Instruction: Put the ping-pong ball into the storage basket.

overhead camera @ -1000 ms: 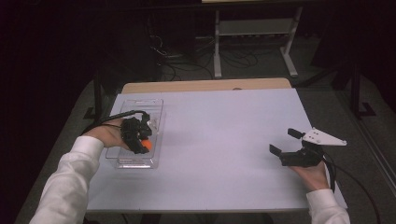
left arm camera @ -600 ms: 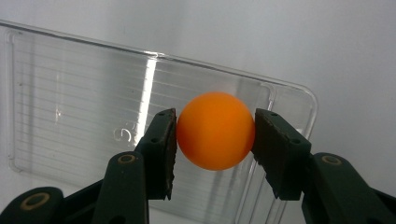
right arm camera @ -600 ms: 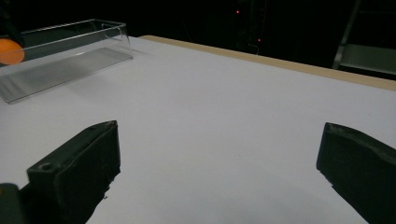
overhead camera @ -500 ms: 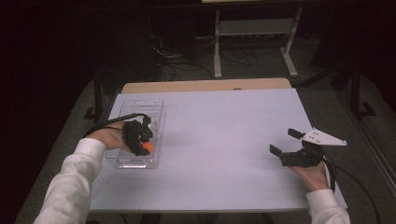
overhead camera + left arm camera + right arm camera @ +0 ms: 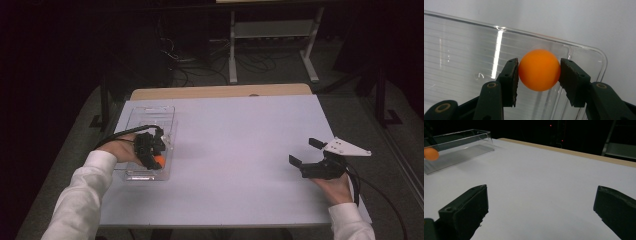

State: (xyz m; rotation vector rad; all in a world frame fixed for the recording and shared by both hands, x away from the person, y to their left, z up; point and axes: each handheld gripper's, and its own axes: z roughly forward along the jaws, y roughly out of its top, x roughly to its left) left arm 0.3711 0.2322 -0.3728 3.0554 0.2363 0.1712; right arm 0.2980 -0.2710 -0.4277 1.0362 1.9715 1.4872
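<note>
Orange ping-pong ball (image 5: 539, 70): smooth, round, matte, intact. Pinched btwn both pads of left gripper (image 5: 539, 72), held over clear plastic tray (image 5: 461, 55), nr its rounded corner. Tray: transparent, rectangular, shallow, ribbed floor, flat on white table at left side (image 5: 149, 120). Contact ball/tray floor: can't tell.

words: none to read | numbers: none | labels or signs: none | checked: high view, left gripper view, right gripper view | nothing has letters on it
</note>
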